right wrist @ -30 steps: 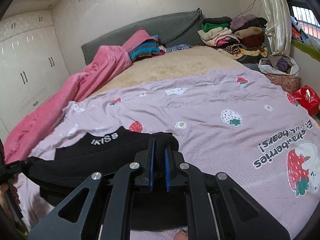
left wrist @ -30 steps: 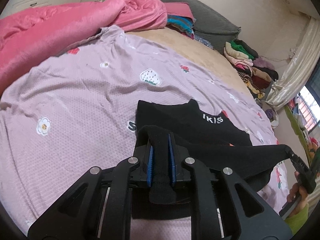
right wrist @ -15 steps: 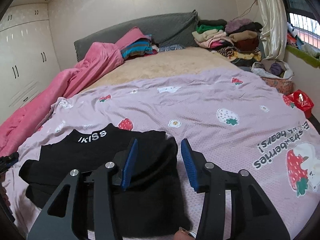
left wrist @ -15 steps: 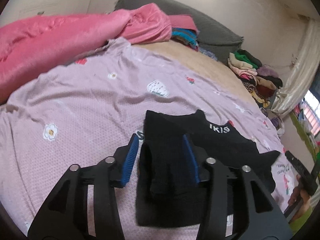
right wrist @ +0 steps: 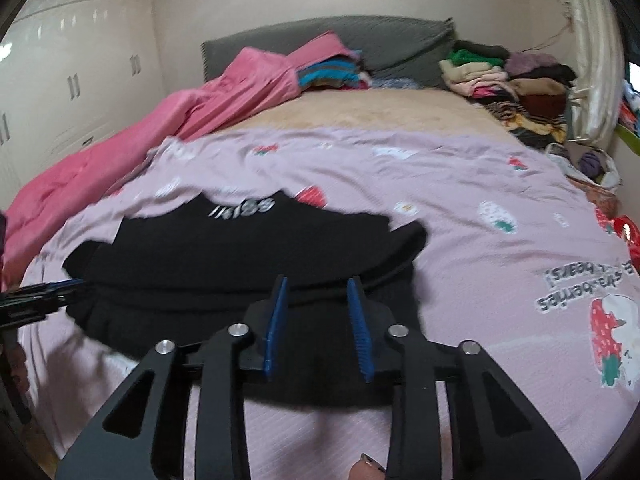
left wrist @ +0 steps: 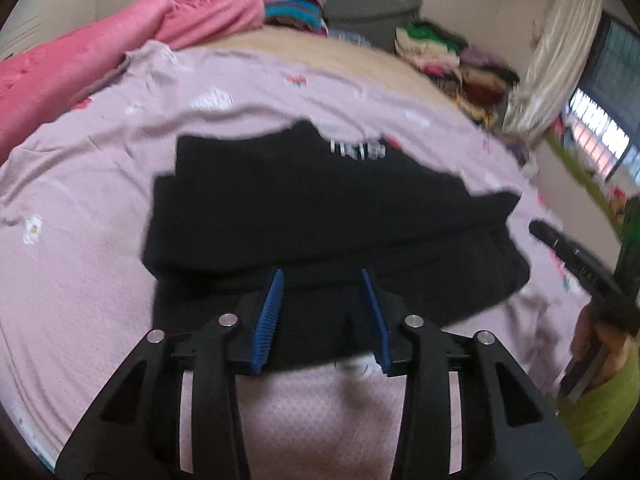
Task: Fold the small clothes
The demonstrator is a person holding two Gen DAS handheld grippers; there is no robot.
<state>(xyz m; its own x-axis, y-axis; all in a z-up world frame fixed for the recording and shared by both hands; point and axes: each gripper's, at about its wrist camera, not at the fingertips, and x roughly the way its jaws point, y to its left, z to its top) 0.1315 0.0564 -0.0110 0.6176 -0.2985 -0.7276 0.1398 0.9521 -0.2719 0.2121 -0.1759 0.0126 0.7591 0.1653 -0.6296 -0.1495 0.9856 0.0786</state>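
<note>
A small black top [left wrist: 320,208] with white lettering at the collar lies on the lilac strawberry-print sheet [left wrist: 80,208], its lower part folded up over the body. It also shows in the right wrist view [right wrist: 248,264]. My left gripper [left wrist: 322,280] is open and empty above the top's near edge. My right gripper [right wrist: 316,286] is open and empty above the near edge too. The right gripper also shows at the right edge of the left wrist view [left wrist: 538,228], and the left gripper at the left edge of the right wrist view [right wrist: 74,283].
A pink blanket [right wrist: 168,128] lies bunched along the left side of the bed. Stacks of folded clothes [right wrist: 508,84] stand at the far right by a curtain. A grey headboard [right wrist: 384,44] and striped clothes are at the back. White wardrobes line the left wall.
Both grippers opened and let go of the black top, then pulled back toward the near edge. The folded part now lies flat on the top.
</note>
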